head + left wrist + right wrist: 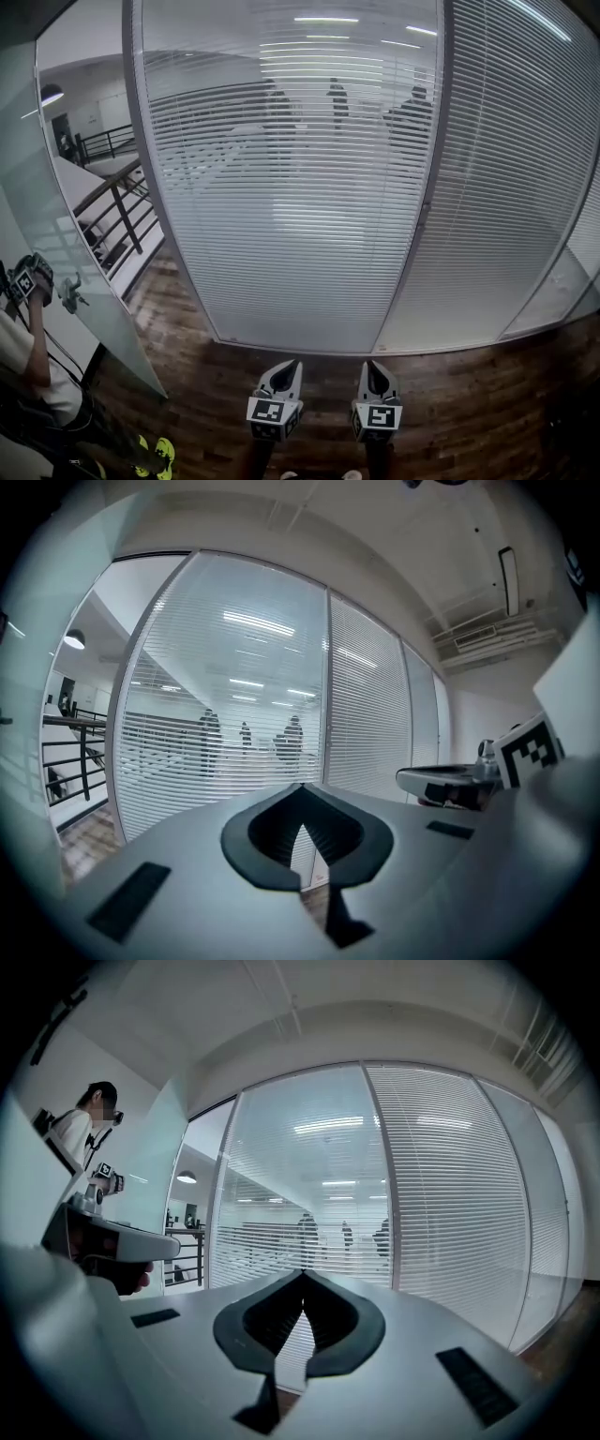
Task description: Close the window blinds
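left tool [294, 367] and right tool [369, 367] level, side by side, jaws together.

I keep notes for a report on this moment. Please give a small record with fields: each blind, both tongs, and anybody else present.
Left blind: slats partly open, see-through
Right blind: slats look closed, opaque
Left tongs: shut, empty, short of the glass
Right tongs: shut, empty, short of the glass
Bystander: far left of head view
Floor: dark wood
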Available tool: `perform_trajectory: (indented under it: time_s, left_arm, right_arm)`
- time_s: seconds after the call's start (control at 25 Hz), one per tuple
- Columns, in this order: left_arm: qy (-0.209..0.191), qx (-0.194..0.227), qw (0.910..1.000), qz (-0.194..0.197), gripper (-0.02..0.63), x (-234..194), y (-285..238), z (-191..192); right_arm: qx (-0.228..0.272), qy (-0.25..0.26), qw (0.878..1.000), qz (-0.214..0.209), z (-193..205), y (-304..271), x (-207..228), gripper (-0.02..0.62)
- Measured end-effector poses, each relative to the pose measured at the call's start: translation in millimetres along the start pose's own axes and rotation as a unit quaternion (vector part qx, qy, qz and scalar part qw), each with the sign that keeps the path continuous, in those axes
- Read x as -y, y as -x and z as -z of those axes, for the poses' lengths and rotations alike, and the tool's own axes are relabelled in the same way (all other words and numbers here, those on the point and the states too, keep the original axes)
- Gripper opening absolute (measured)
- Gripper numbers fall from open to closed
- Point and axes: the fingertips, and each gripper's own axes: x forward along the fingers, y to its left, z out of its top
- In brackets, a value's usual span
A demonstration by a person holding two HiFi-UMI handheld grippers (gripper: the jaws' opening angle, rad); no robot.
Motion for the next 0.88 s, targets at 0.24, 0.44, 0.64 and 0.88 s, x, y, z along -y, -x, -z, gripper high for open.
perform_trajectory:
  time_s: [0.24,0.44,0.64,0.88]
  left_arm:
    - [0.003,0.0,1.0,0.004,0.0,-7,3,-3]
    - [-0.005,0.009,0.9999,0.014,0.0,-14,10,-6]
    - [-0.021,0.0,0.9996,0.021,0.0,-21,13,0]
    - [-0.027,0.01,0.9993,0.026,0.0,-23,3,8]
  right_arm:
    - [-0.007,0.001,1.0,0.008,-2,0,-8,0.003]
    - [0.003,0.002,1.0,0.009,-2,1,-19,0.003]
    - [-0.006,0.004,1.0,0.016,2,1,-30,0.003]
    - [-0.011,0.011,1.0,0.009,7,-8,-35,0.003]
